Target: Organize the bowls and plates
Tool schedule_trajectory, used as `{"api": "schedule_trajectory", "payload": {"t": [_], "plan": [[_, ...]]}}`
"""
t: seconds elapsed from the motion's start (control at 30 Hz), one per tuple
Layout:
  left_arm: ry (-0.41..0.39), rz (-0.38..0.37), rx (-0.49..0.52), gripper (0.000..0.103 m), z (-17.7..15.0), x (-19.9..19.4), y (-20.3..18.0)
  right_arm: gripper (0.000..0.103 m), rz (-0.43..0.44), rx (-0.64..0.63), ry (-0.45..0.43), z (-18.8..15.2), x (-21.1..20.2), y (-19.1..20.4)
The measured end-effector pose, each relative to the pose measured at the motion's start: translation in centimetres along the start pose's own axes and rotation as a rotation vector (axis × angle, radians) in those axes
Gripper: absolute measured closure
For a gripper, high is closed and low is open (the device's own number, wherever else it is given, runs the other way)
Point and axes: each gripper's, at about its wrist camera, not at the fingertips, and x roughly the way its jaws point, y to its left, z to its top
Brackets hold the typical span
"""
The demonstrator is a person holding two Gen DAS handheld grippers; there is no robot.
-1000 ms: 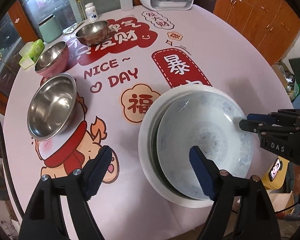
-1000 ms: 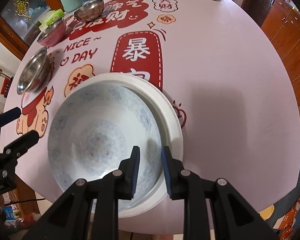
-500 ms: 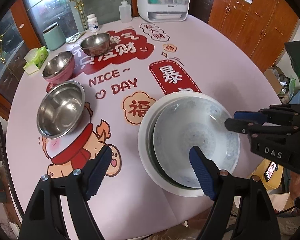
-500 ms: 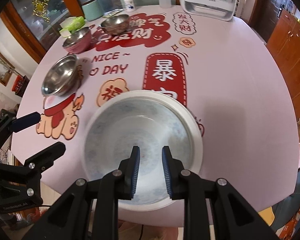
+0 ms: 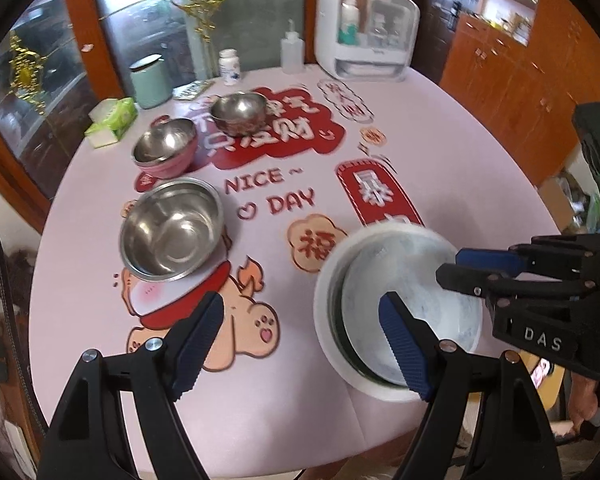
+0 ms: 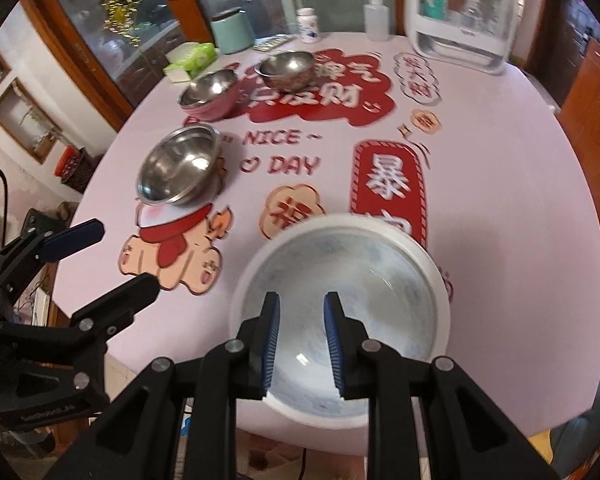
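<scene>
Both grippers hung above the round pink table (image 6: 500,200).
The left gripper (image 5: 300,344) was spread wide; the right gripper (image 6: 302,344), part-open, gripped nothing above the pale blue-patterned porcelain bowl (image 6: 352,280) inside the white dish (image 6: 440,280).

Round table (image 5: 440,152) under pink printed cloth, white plate (image 5: 327,320) at near edge, three steel bowls (image 5: 172,230) along left side, one pink-sided, mint canister (image 5: 150,82), tissue pack (image 5: 112,122), pill bottle (image 5: 229,67), squeeze bottle (image 5: 292,53), white appliance (image 5: 366,34) at far edge.
</scene>
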Motion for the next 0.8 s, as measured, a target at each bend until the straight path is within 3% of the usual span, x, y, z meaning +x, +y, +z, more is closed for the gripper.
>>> {"api": "schedule_trajectory", "payload": {"t": [0.13, 0.27, 0.57, 0.8], "plan": [[-0.048, 0.045, -0.063, 0.024, 1.6, -1.2, 1.1, 0.079, 0.048, -0.037, -0.021, 2.6, -0.3, 0.4], [-0.083, 0.099, -0.131, 0.024, 2.9, -2.2, 2.5, 0.068, 0.107, -0.068, -0.056, 5.5, -0.7, 0.8], [-0.147, 0.248, -0.282, 0.015, 3.8, -4.2, 8.9, 0.068, 0.157, -0.105, -0.072, 10.5, 1.0, 3.6], [-0.126, 0.224, -0.313, 0.014, 4.8, -1.8, 14.8, 0.068, 0.129, -0.068, -0.033, 11.9, 3.7, 6.6]]}}
